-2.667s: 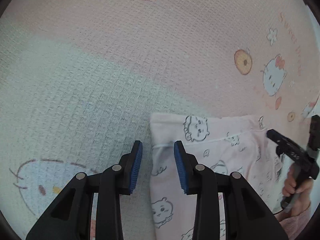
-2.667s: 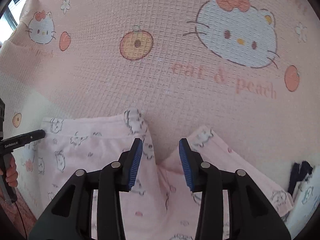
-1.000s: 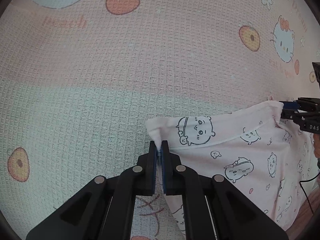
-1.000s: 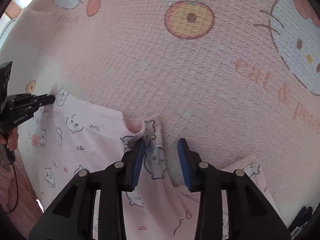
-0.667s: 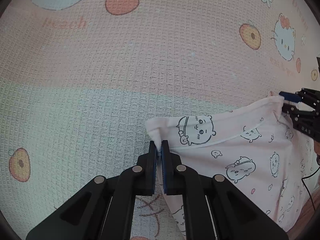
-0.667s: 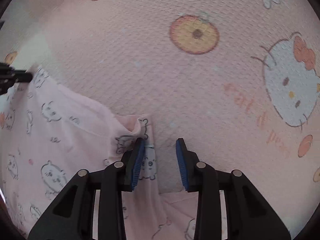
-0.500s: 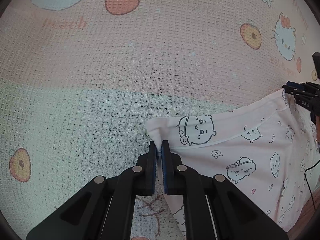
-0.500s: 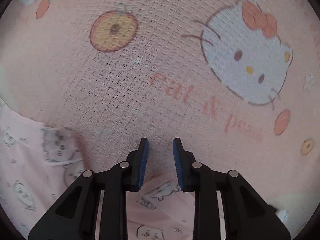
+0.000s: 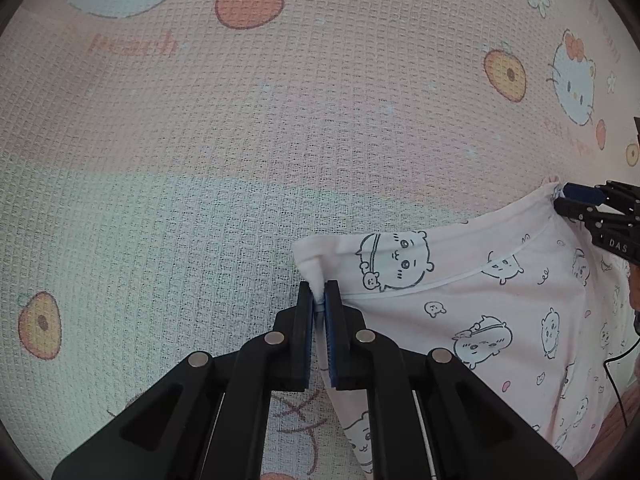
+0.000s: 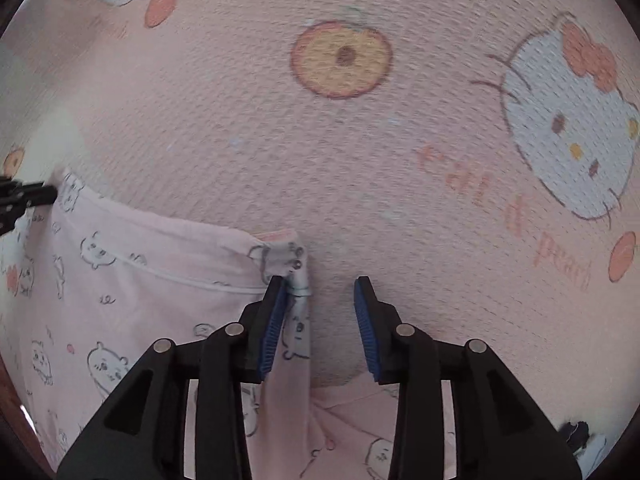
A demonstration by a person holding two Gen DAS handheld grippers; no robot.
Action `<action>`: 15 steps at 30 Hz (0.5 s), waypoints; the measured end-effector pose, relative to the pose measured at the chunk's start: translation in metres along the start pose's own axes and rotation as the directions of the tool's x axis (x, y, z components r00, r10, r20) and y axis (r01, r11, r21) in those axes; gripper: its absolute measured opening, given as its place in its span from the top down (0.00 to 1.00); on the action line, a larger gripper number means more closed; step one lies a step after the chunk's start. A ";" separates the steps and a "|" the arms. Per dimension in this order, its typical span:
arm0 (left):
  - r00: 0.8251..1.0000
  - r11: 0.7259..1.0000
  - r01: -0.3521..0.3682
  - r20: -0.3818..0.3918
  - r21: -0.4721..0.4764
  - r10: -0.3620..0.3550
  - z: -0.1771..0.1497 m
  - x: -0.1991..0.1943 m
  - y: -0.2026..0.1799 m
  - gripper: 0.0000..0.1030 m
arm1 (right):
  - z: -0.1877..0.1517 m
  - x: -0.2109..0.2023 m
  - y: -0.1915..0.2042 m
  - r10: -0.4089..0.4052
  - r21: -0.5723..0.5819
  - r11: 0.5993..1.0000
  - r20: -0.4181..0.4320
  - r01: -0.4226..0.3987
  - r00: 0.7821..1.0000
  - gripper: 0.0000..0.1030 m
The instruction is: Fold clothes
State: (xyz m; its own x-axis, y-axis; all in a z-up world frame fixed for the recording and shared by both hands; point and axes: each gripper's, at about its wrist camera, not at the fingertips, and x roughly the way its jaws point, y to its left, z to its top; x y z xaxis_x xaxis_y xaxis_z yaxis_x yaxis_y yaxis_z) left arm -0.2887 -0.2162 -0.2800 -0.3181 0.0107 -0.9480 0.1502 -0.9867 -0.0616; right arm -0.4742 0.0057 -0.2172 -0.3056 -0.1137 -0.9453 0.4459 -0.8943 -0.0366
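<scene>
A pale pink garment (image 9: pixel 480 312) printed with small cartoon animals lies on a pink and white waffle blanket (image 9: pixel 240 140). My left gripper (image 9: pixel 319 304) is shut on the garment's left corner. In the right wrist view the garment (image 10: pixel 140 280) spreads to the left, and my right gripper (image 10: pixel 320 292) is open around its other corner, with the cloth against the left pad (image 10: pixel 276 312). The right gripper also shows at the far right of the left wrist view (image 9: pixel 580 200), at the garment's far corner. The left gripper's tip shows at the left edge of the right wrist view (image 10: pixel 24 196).
The blanket (image 10: pixel 360 140) carries cat faces, peaches and lettering. A second part of the pink garment (image 10: pixel 360 432) lies below the right gripper. A dark and white piece of cloth (image 10: pixel 580 436) shows at the bottom right corner.
The left gripper closed on the garment's corner and has stayed there. The right gripper swung about near the other corner; its jaws narrowed half a second ago and stand wider now.
</scene>
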 end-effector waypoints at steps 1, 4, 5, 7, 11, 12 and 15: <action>1.000 1.000 0.002 0.001 -0.007 -0.002 0.000 0.000 0.001 0.92 | 0.003 -0.001 -0.007 -0.010 0.037 0.999 0.001 0.010 1.000 0.67; 1.000 1.000 0.016 0.011 -0.020 -0.016 0.001 0.004 0.006 0.95 | 0.008 0.002 -0.008 0.116 0.062 0.991 -0.018 -0.115 0.993 0.66; 1.000 0.999 0.020 0.015 -0.026 -0.020 0.002 0.005 0.008 0.95 | 0.009 0.006 -0.006 0.188 0.061 0.981 -0.047 -0.185 0.981 0.66; 1.000 1.000 0.014 0.022 -0.018 -0.014 0.003 0.008 0.009 0.95 | 0.012 0.011 0.006 0.162 -0.007 0.987 -0.040 -0.162 0.986 0.73; 0.999 0.999 -0.033 0.043 0.021 0.032 0.009 0.011 0.007 0.95 | 0.034 0.017 0.010 0.065 -0.040 0.997 0.004 -0.064 0.998 0.89; 0.998 0.998 -0.047 0.044 0.029 0.045 0.011 0.012 0.005 0.95 | 0.042 0.019 0.005 0.051 -0.016 0.999 0.004 -0.051 0.999 0.89; 0.996 0.997 -0.077 0.037 0.023 0.076 0.013 0.011 -0.001 0.89 | 0.005 -0.005 0.015 0.089 0.088 0.992 -0.021 -0.086 0.996 0.84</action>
State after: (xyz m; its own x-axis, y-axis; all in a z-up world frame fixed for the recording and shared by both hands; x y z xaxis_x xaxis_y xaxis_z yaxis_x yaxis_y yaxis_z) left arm -0.3048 -0.2170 -0.2867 -0.3400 -0.0702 -0.9378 0.1527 -0.9881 0.0186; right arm -0.4704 -0.0096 -0.2108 -0.2471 -0.1833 -0.9515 0.3947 -0.9158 0.0739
